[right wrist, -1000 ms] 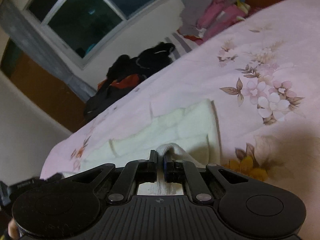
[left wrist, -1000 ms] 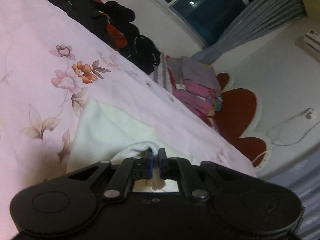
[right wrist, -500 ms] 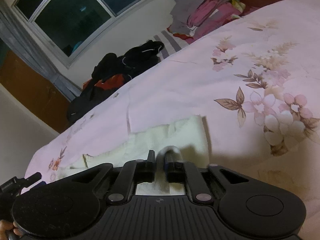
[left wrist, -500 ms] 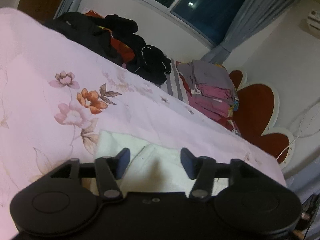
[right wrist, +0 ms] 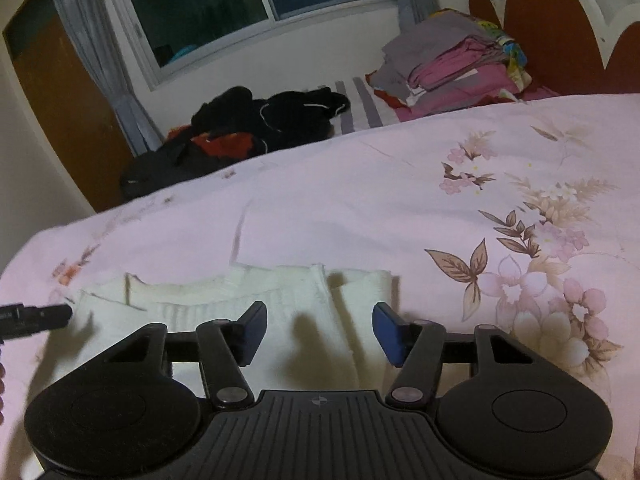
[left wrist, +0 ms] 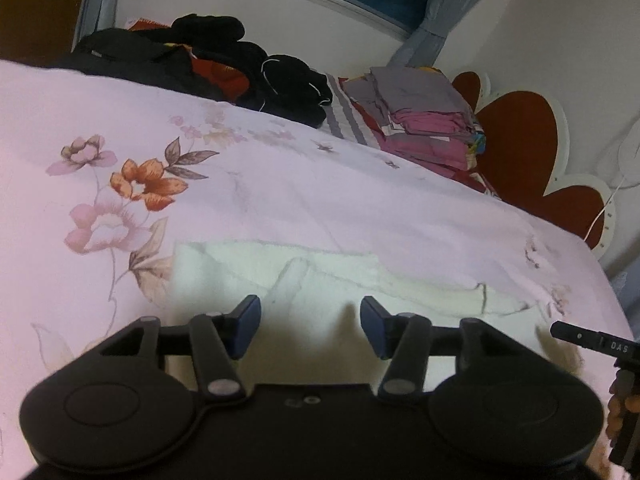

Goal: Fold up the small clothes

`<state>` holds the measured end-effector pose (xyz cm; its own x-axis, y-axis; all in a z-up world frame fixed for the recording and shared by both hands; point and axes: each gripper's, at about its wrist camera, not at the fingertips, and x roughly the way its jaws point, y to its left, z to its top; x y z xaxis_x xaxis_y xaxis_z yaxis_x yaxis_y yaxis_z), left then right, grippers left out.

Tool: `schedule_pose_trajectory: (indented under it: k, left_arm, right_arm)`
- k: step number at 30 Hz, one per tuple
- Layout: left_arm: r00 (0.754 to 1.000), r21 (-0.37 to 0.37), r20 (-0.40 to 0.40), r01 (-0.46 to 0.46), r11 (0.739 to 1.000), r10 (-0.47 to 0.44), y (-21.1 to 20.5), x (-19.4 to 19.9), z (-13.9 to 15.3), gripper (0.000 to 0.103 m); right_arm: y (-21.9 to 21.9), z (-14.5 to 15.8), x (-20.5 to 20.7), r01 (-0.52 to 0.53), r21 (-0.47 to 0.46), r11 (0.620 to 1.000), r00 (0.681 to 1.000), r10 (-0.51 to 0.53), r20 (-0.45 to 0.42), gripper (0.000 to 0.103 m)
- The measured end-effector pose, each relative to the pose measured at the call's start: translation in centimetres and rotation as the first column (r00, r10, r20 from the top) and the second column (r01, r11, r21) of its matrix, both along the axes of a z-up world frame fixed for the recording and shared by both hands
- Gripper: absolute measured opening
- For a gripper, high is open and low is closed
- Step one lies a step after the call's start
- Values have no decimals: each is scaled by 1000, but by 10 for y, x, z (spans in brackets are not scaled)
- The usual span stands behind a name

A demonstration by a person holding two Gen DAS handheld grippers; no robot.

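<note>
Hovering low over a bed, two handheld tongs point forward across a pink floral bedspread [left wrist: 360, 200]. The left gripper [left wrist: 310, 322] is released, its blue-padded fingers [left wrist: 248, 320] spread wide and holding nothing. Directly under and just ahead of it lies a cream knitted garment [left wrist: 320, 280], folded into a flat band that stretches sideways on the bedspread. At the right edge of this view, the tip of the other black tool and a few fingertips of the person's right hand [left wrist: 624, 404] show.

The right gripper [right wrist: 320, 330] is likewise released, fingers apart and level, with the same cream garment [right wrist: 280, 300] beneath and in front of it, a folded seam running between the two pads. The tip of the left tool pokes in at the left edge, just beside the garment's end.

Far beyond both tongs, along the bed's far side, sit a heap of black and red clothes [left wrist: 208, 64], then a stack of folded grey and pink clothes [left wrist: 424, 120], below a dark window [right wrist: 240, 4] with grey curtains.
</note>
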<state>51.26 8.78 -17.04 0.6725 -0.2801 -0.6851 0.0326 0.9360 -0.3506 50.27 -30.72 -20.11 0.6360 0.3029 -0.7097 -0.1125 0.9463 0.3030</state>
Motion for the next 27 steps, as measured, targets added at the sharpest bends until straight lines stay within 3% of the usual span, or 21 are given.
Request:
schedule_pose_trajectory:
  k: [1,3,5,7,8,9,14,19,20,21,23,25,27]
  left_arm:
    - [1000,4,2,5,1000,-5,-1,1,-1,44]
    - [1000,9,13,12,1000,-12,-2,0,-1,21]
    - [1000,14,16,23,1000,-23,-3,-1,-2,6]
    - [999,26,23,31,999,-32,-4,-3,-2,2]
    - [999,30,31,33,999,-34,-4,-4,0,1]
    - [998,32,48,32,999,-33,-4,-7,2,0]
    - [985,33,167,-56,998,50,5,-15,21,0]
    - [986,17,149,-84,996,80,11,-11,20,0]
    - [989,7,130,-71,997,69,10,-10,19,1]
    - [995,1,89,-55,998,54,10,-9,17,15]
    - [997,10,65,-35,999,34,10,-9,14,31]
    - [998,25,64,-1,1000,0,7,-10,13,37]
    - [999,31,43,13,999,-14,5,-9,9,54]
  right_arm:
    - [1,-3,3,-11,-9,1000,1000,11,-3,55]
    - [4,-8,6,-47,-1,999,999,47,-18,28]
    - [10,-13,10,-79,-16,997,996,79,-30,24]
    - [13,-17,12,-90,-27,996,995,89,-34,24]
    - [12,-18,13,-91,-21,996,995,91,-39,19]
    - [13,-19,13,-97,-23,995,995,96,-38,1]
    - [8,-1,8,-30,-7,1000,996,30,85,1]
    - [11,-3,13,-3,-7,1000,995,4,101,1]
    - [10,-6,14,4,-1,1000,996,-4,89,2]
    - [9,-10,16,2,11,1000,998,-2,60,2]
    - [5,-15,17,-19,35,999,1000,18,12,2]
    - [2,-16,17,-26,36,999,1000,26,6,2]
    - [-1,-17,19,-17,47,999,1000,17,-4,2]
